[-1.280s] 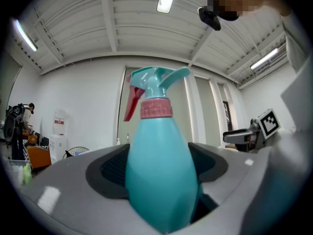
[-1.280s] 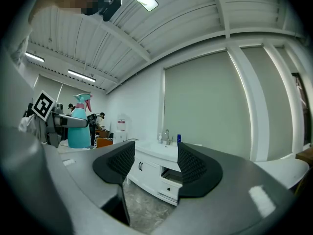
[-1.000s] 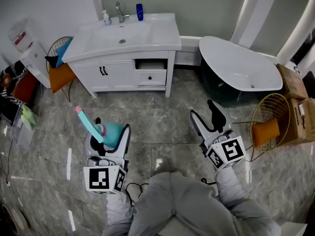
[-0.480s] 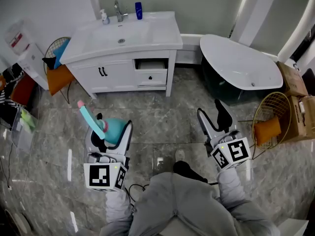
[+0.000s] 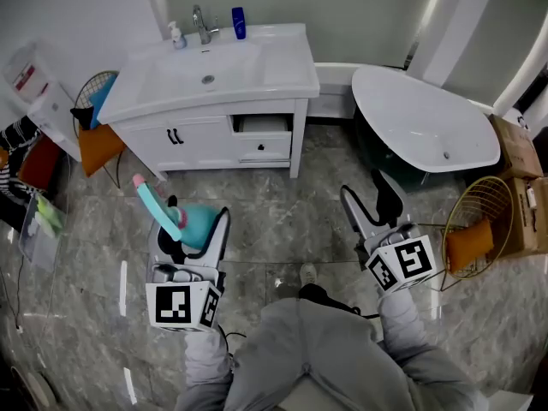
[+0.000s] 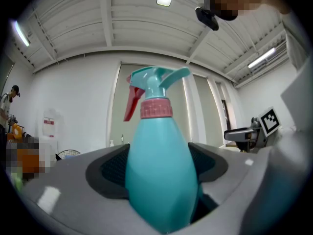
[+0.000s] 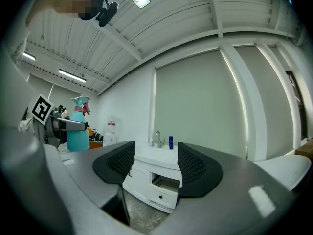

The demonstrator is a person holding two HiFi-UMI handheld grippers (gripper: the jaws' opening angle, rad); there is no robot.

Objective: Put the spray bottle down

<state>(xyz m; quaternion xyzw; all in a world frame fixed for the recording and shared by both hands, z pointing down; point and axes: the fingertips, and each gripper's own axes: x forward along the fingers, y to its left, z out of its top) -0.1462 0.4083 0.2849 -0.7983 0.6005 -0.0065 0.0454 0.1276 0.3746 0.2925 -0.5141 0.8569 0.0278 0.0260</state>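
A teal spray bottle point(image 5: 190, 226) with a pink collar and red trigger is clamped upright between the jaws of my left gripper point(image 5: 193, 229). In the left gripper view the spray bottle point(image 6: 159, 170) fills the middle, its body pressed between both dark pads point(image 6: 110, 166). My right gripper point(image 5: 373, 206) is held up at the right, open, with nothing between its fingers. In the right gripper view the right gripper point(image 7: 153, 165) frames the vanity point(image 7: 161, 173), and the spray bottle point(image 7: 78, 129) shows at the far left.
A white vanity point(image 5: 218, 101) with a sink, tap and small bottles stands ahead, one drawer slightly open. A white bathtub point(image 5: 424, 131) lies to the right. Wire baskets with orange cushions point(image 5: 467, 238) stand right and at the left. The floor is grey marble.
The view has shifted slightly toward the vanity. Both grippers hold nearly the same pose; the bottle stays clamped in the left one.
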